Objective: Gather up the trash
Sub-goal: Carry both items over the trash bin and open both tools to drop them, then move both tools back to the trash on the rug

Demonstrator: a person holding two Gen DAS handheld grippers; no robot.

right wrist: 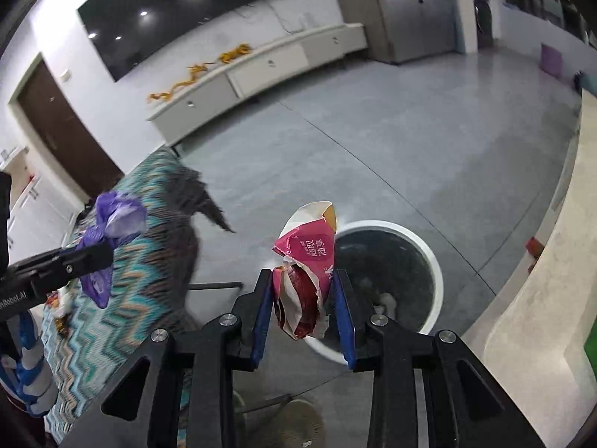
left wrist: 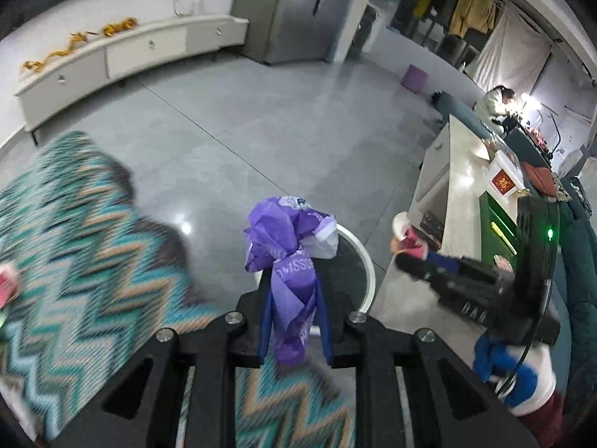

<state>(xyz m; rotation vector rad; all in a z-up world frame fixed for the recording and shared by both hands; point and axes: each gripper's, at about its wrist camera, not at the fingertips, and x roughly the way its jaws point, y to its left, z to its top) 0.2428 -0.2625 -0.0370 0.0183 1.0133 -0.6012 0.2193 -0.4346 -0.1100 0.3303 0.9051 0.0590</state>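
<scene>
My left gripper (left wrist: 293, 280) is shut on a crumpled purple wrapper (left wrist: 287, 246) and holds it over the near rim of a round white trash bin (left wrist: 367, 268) on the floor. My right gripper (right wrist: 302, 280) is shut on a crumpled pink and white snack wrapper (right wrist: 306, 272), held just left of the bin (right wrist: 434, 261), which has a dark liner and some litter inside. The right gripper with its pink wrapper shows in the left wrist view (left wrist: 410, 257). The left gripper and purple wrapper (right wrist: 115, 220) show at the left of the right wrist view.
A table with a teal zigzag cloth (left wrist: 86, 242) stands at the left, with small scraps on it (right wrist: 61, 313). A long beige counter (right wrist: 552, 261) runs along the right. A white low cabinet (left wrist: 130, 52) lines the far wall. Grey floor (left wrist: 298, 130) lies between.
</scene>
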